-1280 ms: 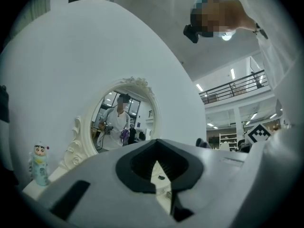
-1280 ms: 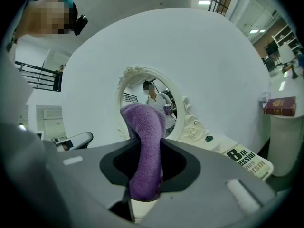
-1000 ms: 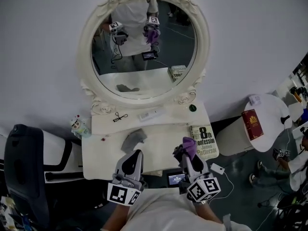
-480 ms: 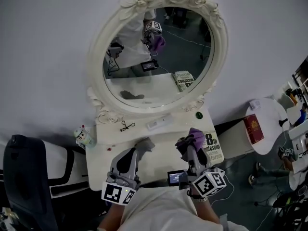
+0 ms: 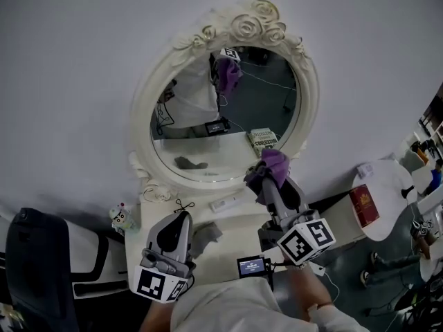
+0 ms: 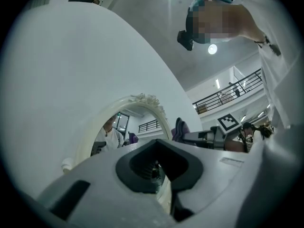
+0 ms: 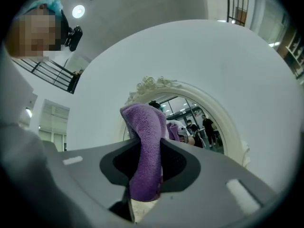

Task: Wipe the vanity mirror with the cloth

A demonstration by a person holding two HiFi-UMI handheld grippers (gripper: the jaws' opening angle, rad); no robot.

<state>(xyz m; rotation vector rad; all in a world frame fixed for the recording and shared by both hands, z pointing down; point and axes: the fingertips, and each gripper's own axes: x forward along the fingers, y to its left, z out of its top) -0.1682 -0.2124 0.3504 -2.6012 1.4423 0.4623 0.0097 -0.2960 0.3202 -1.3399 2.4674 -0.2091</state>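
Right gripper point(image 5: 271, 180) fingers clamped on the purple cloth point(image 5: 272, 166), held near the mirror point(image 5: 228, 126) lower right, contact unclear. Left gripper point(image 5: 181, 218) fingers closed, empty, low over the tabletop point(image 5: 235, 234). Advice: press the cloth flat, use overlapping strokes, stay off the frame.

Right tool point(image 5: 268, 182) raised, purple cloth point(image 5: 274, 163) now near mirror point(image 5: 257, 106) lower rim
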